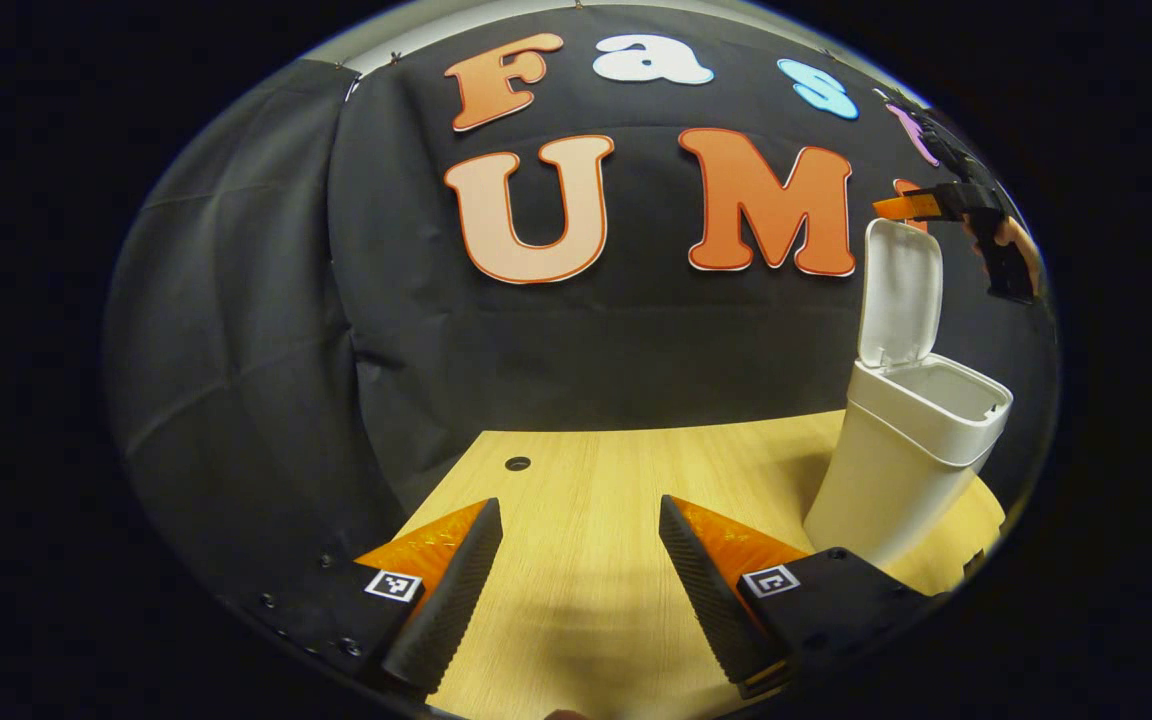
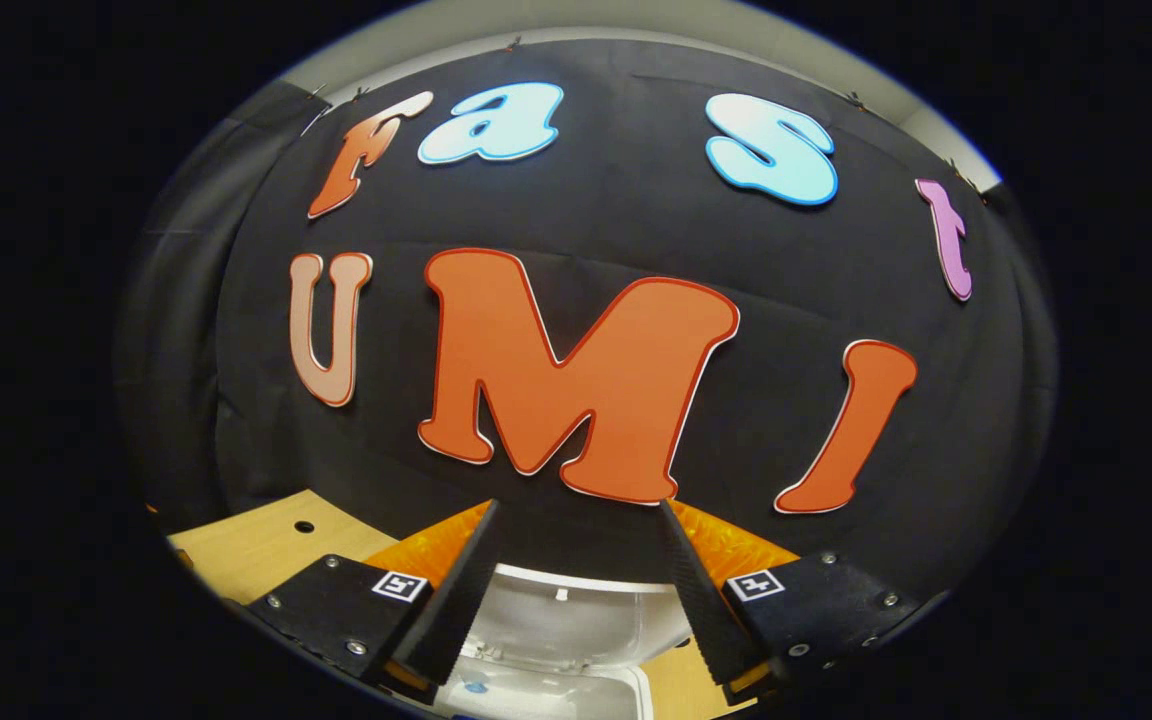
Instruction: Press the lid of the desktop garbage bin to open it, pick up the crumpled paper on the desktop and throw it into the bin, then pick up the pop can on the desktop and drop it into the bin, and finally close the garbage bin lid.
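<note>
My left claw (image 1: 581, 575) hung low over the wooden tabletop (image 1: 596, 480), its fingers spread well apart with nothing between them. To its right stood the white garbage bin (image 1: 896, 460) — lid (image 1: 901, 295) swung up and standing upright behind the open mouth. In the left gripper view I could see my right claw (image 1: 966, 215) held above that raised lid, though from there I could not tell how its fingers stood. In the right gripper view the right claw (image 2: 576, 590) was open wide and empty, poised over the bin's open mouth (image 2: 561, 690) with the lid (image 2: 576, 615) just beyond it. A blue speck lay inside — too small to identify.
</note>
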